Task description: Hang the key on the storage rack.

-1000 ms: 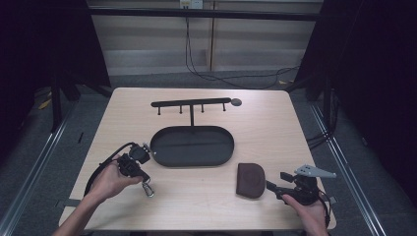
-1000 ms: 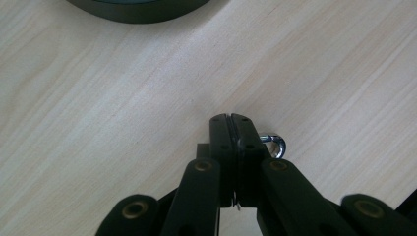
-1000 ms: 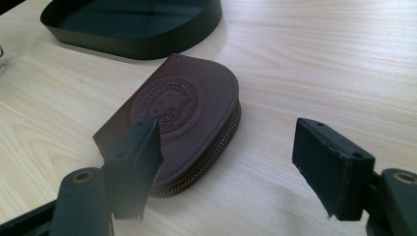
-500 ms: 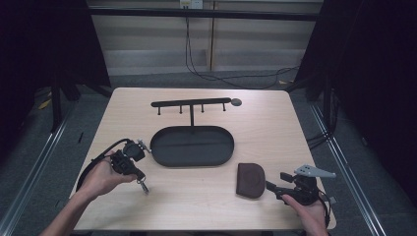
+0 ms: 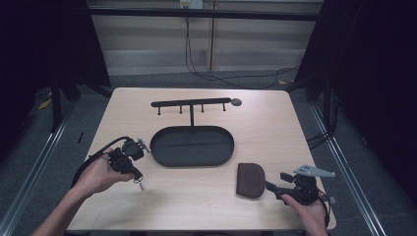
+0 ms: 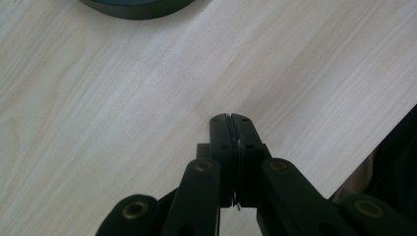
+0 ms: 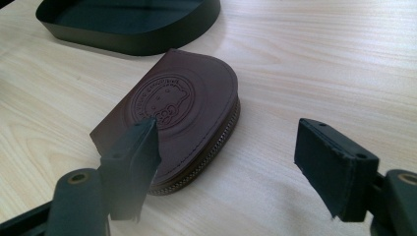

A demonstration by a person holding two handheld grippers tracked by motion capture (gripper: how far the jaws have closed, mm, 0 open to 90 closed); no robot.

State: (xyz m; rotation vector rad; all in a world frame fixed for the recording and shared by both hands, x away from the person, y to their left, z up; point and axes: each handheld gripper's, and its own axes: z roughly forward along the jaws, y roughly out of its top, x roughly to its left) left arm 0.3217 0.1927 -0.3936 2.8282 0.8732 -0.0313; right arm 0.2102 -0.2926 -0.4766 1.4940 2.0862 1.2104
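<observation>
- So the right gripper (image 7: 226,162) has its jaws spread wide with nothing between them, sitting just behind the brown leather coin pouch (image 7: 172,123). One jaw tip overlaps the pouch's near corner in the right gripper view, but I can't tell if it's actually touching.
- The pouch lies flat on the wooden table (image 5: 275,128), near the front right, just beside the black oval tray (image 5: 192,146) and not in it.
- The left gripper (image 6: 231,123) has its jaws pressed together. There's maybe a sliver of something thin peeking out low in the seam, honestly too small to call. In the high view it hangs over bare table left of the tray, tips pointed down.
- What could go wrong, my guess: the pouch is low and flat, so a grab from the side could just shove it along the smooth wood toward the tray wall instead of pinching it.
- The rounded zipper edge (image 7: 216,147) looks slippery-ish, and a grip on only the corner could let it swing or drop out.
- At the back there's a black hook rack (image 5: 191,104) standing well apart.
- Writing: the pouch has an embossed round stamp with a cartoon cat face and a ring of lettering around it. Can't read the letters.
</observation>
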